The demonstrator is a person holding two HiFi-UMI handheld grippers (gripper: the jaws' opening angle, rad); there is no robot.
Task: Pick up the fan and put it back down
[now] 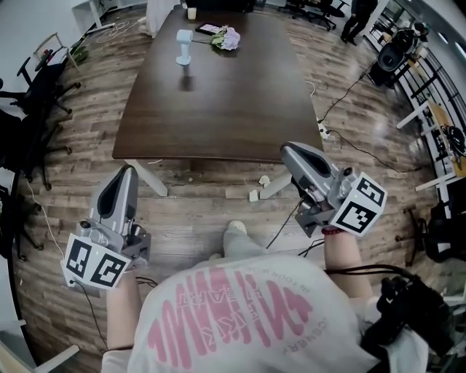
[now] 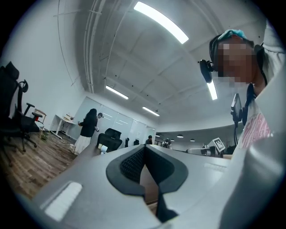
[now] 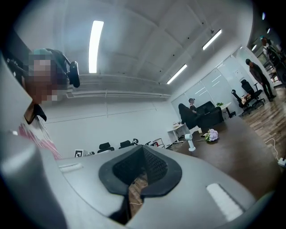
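Dark wooden table (image 1: pixel 218 109), pale fan (image 1: pixel 183 46) upright at far end near flowers (image 1: pixel 228 38). Left gripper (image 1: pixel 128 172), right gripper (image 1: pixel 287 150) pinched closed, empty, well apart from fan.

Noted dark wooden tabletop (image 1: pixel 218 102) bearing pale fan (image 1: pixel 184 46) upright near far edge, flower bunch (image 1: pixel 227 38) just beside, small cup (image 1: pixel 191 12) at far edge.

Both pairs out front now: left tongs (image 1: pixel 129 171) pinched together, empty, tipped slightly upward; right tongs (image 1: pixel 287 150) pinched together too, nothing between them, pointing level.
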